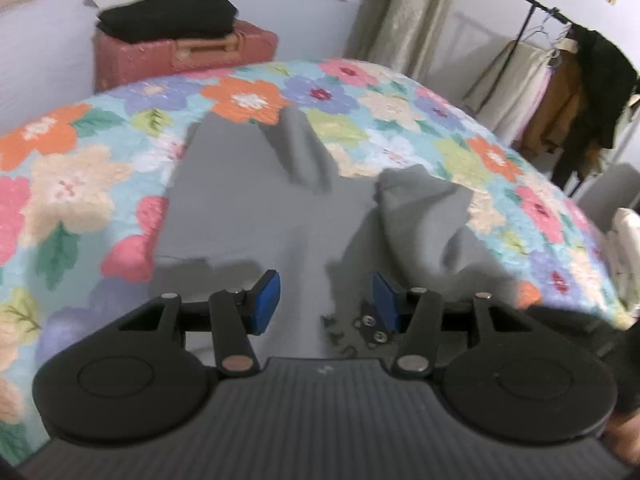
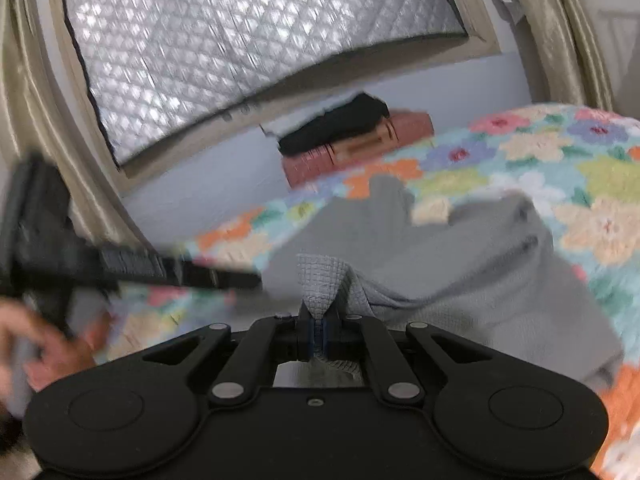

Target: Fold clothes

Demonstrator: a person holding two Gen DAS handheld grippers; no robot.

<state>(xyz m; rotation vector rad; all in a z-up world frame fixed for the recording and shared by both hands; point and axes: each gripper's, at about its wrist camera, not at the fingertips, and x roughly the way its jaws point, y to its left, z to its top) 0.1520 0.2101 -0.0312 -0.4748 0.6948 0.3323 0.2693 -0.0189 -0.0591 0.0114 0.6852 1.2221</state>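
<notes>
A grey garment [image 1: 248, 200] lies spread on the floral bedspread [image 1: 72, 168], with a small dark print near its front edge. My left gripper [image 1: 326, 300] is open, its blue pads [image 1: 266, 300] just above the garment's near part, holding nothing. My right gripper [image 2: 318, 336] is shut on a waffle-textured edge of the grey garment [image 2: 460, 264] and lifts it off the bedspread [image 2: 560, 184]. The left gripper shows blurred at the left of the right wrist view [image 2: 132, 268].
A pink suitcase [image 1: 180, 56] with folded black clothes [image 1: 168, 14] on top stands by the wall behind the bed. A clothes rack [image 1: 568, 92] with hanging garments stands at the right. A covered window [image 2: 248, 48] and beige curtains [image 2: 36, 152] are behind.
</notes>
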